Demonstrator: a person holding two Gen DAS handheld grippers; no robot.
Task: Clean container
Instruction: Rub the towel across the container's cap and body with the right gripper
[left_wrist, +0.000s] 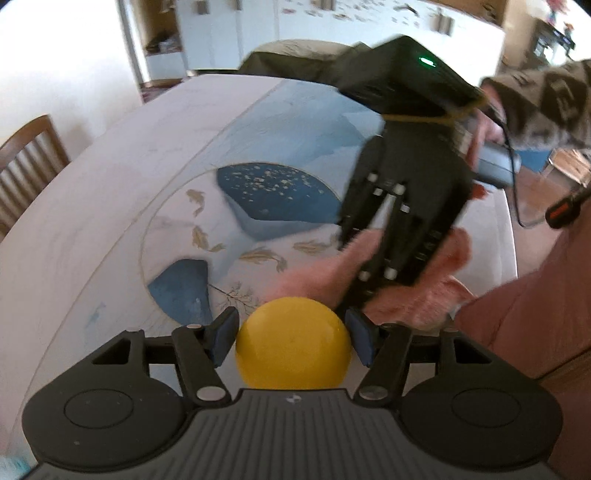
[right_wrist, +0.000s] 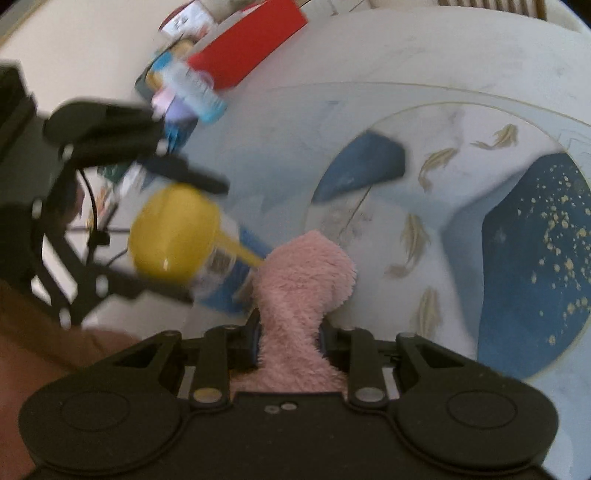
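A container with a round yellow end and a clear, blue-labelled body sits between the blue pads of my left gripper, which is shut on it above the table. In the right wrist view the left gripper holds it at the left, blurred. My right gripper is shut on a fluffy pink cloth, whose free end reaches up to the container's side. From the left wrist view the right gripper points down at the container, with the pink cloth bunched around its fingers.
The table carries a white cover printed with blue shapes and gold fish. A red box and a bottle with a blue cap lie at its far side. A wooden chair stands left. A person's sleeve fills the right.
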